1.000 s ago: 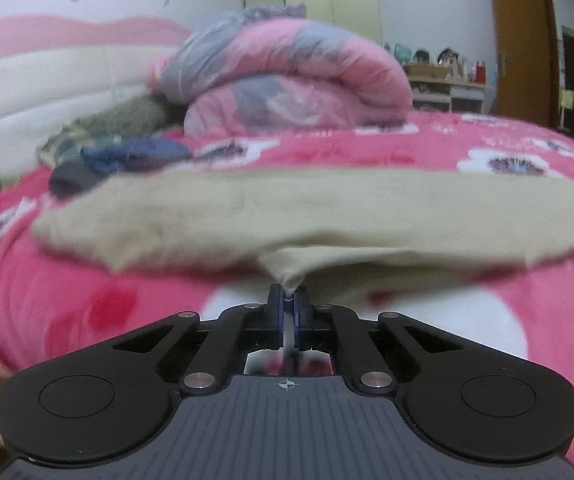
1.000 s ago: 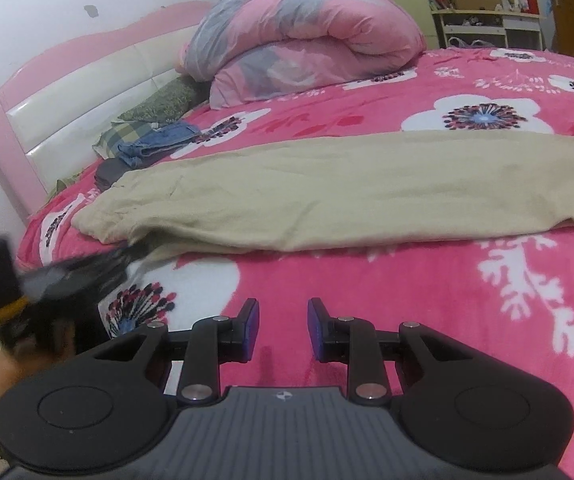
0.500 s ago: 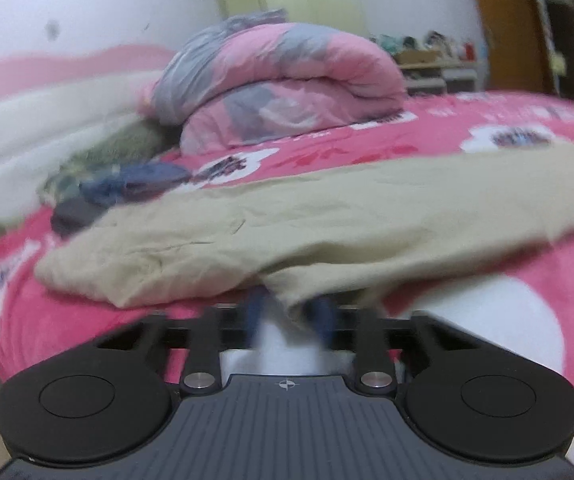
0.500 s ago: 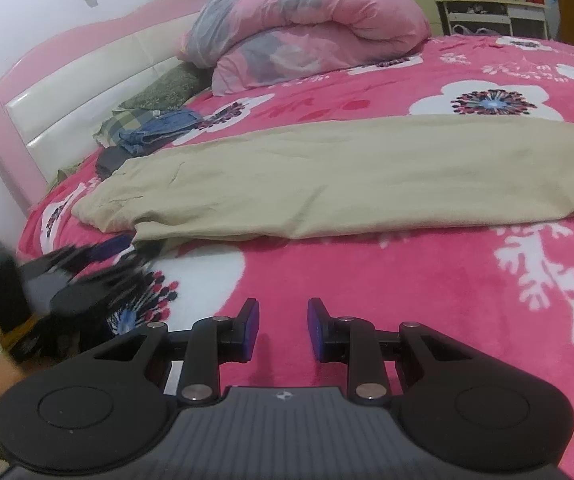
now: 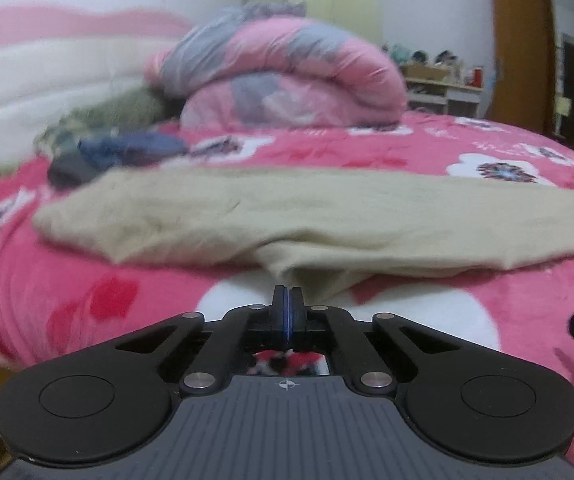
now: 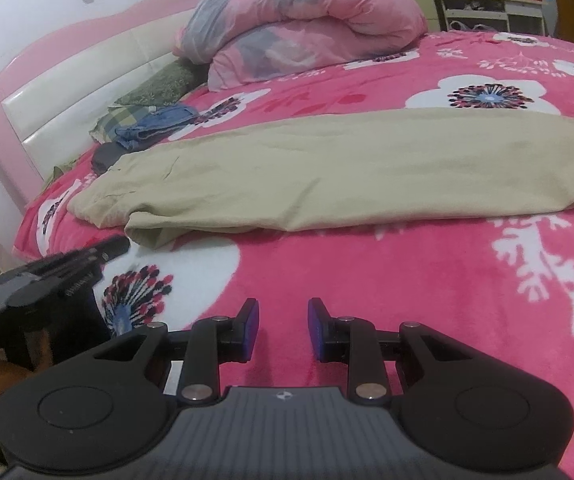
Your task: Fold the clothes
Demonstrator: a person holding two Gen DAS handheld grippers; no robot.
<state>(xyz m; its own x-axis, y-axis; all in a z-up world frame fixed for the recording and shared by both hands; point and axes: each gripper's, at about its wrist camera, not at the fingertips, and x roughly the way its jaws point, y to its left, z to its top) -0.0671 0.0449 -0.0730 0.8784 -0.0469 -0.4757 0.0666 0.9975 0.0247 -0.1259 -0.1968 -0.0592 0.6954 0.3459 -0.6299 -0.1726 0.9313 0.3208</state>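
While the beige trousers (image 6: 347, 168) lie flat across the pink bed (image 6: 427, 280), left gripper (image 5: 287, 300) jaws together just short of the hem, holding nothing, right gripper (image 6: 282, 328) jaws apart, empty, above the blanket.

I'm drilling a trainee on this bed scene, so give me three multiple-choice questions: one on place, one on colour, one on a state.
1. Where does the beige garment lie?
A. across the pink blanket
B. on the floor
C. on the shelf

2. What colour is the headboard?
A. blue and black
B. pink and white
C. green

3. How is the right hand-held gripper?
A. shut on cloth
B. open, empty
C. out of view

Answers: 1 A, it is spread over the flowered blanket; 2 B, pink frame with white panels; 3 B, its jaws stand apart over bare blanket.
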